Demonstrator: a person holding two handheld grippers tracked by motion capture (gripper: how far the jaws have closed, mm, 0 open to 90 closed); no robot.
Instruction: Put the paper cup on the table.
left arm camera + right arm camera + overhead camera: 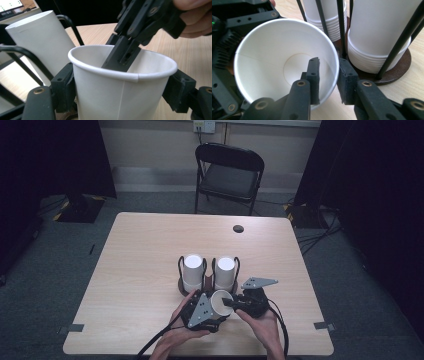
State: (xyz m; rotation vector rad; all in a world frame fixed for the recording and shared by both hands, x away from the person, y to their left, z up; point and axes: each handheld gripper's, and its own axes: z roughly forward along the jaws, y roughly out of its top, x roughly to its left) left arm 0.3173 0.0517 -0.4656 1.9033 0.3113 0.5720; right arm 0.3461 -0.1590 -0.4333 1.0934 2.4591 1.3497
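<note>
Looks like a handover of the white paper cup (120, 87) near the surface's (140, 250) front edge. The left gripper (202, 312) is clamped on its sides. The right gripper (328, 80) straddles the rim, one jaw inside, one outside, pads slightly apart, not pinching. Next probably squeeze the rim or back off. The black wire cup holder (207, 270) sits just behind.
</note>
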